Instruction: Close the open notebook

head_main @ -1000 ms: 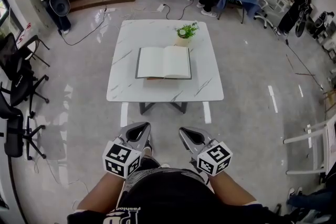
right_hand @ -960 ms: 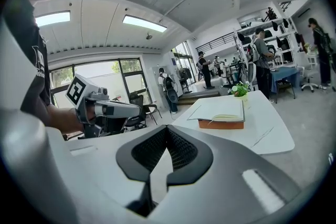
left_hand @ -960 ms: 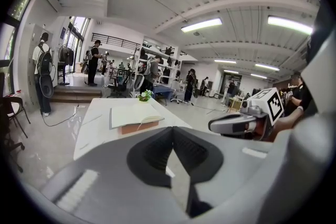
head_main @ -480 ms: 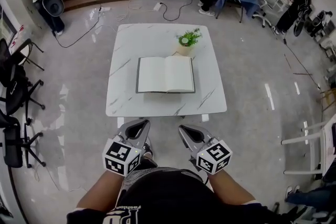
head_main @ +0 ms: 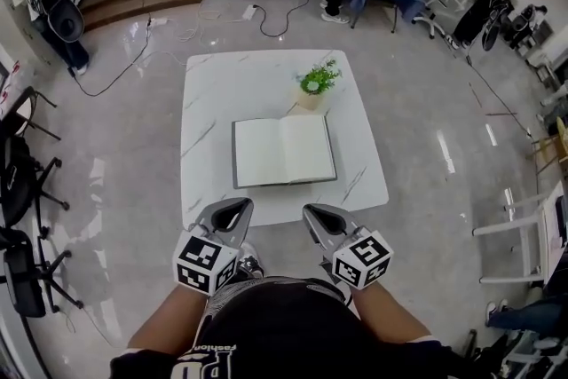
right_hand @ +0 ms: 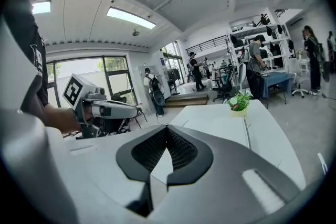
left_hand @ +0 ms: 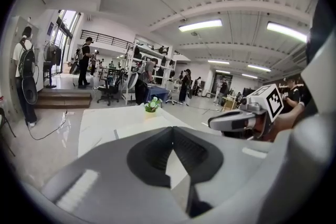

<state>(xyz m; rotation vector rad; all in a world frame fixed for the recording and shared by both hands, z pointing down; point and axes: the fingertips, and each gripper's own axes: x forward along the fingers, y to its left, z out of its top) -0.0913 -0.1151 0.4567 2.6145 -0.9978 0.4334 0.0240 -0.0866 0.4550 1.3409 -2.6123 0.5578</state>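
Open notebook [head_main: 284, 151] lay flat on the white table [head_main: 231, 75]
Left gripper [head_main: 234, 207] and right gripper [head_main: 318, 214] hovered near its front edge; both pairs of jaws closed, empty.

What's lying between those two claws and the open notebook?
Just bare white table between the left gripper, the right gripper and the notebook; the head view shows it.

Black swivel chairs [head_main: 19, 177] cut off at 9 o'clock edge, white metal chair [head_main: 515, 226] cropped at 4 o'clock, open white-paged notebook [head_main: 284, 151], pg content too small to tell
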